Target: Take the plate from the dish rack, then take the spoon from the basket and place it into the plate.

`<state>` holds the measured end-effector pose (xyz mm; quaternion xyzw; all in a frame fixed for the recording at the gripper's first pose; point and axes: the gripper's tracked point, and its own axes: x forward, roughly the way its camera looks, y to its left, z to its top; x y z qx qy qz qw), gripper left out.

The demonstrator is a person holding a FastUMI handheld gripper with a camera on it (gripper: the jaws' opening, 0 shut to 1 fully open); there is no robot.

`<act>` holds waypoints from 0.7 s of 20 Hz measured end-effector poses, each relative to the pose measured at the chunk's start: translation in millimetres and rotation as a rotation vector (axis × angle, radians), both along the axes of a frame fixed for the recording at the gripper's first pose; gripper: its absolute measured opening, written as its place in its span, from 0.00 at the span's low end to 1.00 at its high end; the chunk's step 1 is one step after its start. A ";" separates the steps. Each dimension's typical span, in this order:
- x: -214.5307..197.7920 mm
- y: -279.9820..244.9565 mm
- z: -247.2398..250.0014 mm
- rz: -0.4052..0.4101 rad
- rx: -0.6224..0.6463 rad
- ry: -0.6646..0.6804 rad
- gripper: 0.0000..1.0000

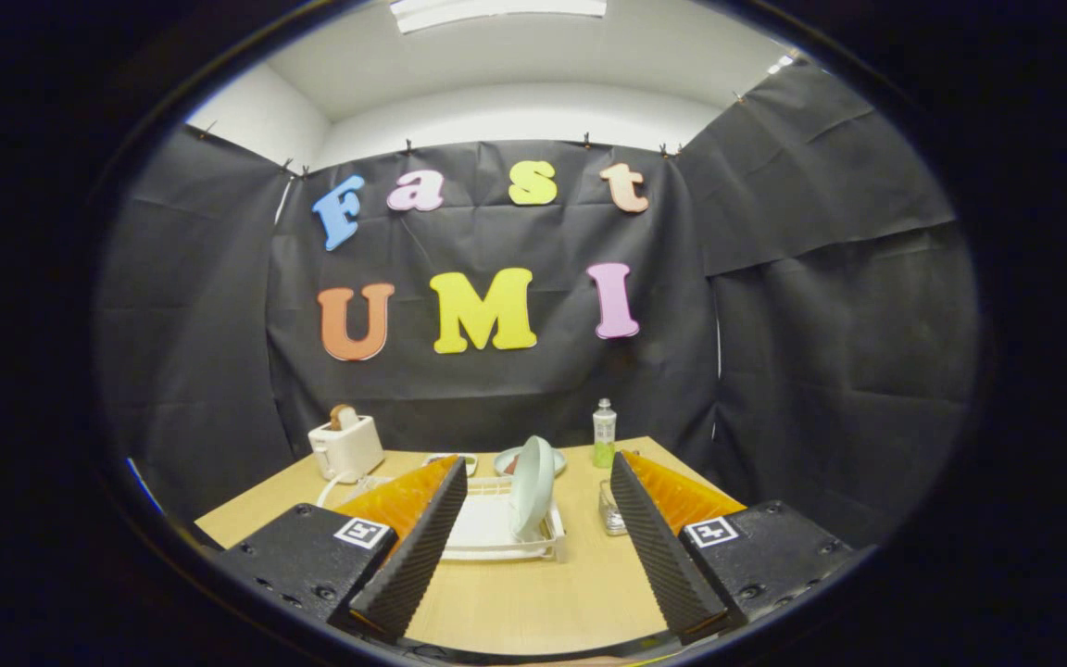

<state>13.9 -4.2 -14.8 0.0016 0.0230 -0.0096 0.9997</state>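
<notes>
1 fisheye camera, riding on the hand-held gripper (533, 547), looks forward along its 2 fingers (413, 547), which stand wide apart with nothing between them. It sits above the near edge of the table (515, 602), a bit raised, aimed level toward the booth's back wall. The dish rack (496, 528) with the upright plate (532, 486) lies just ahead between the fingers; toaster (346, 446) and bottle (604, 434) stand farther back. The wide view also takes in the side walls and ceiling light (496, 11).
</notes>
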 end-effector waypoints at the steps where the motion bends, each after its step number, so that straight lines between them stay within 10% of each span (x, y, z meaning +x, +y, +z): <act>1: 1.3 -0.6 -0.5 -0.004 -0.003 0.002 1.00; 14: 97.0 -7.3 5.7 -0.022 -0.079 0.222 1.00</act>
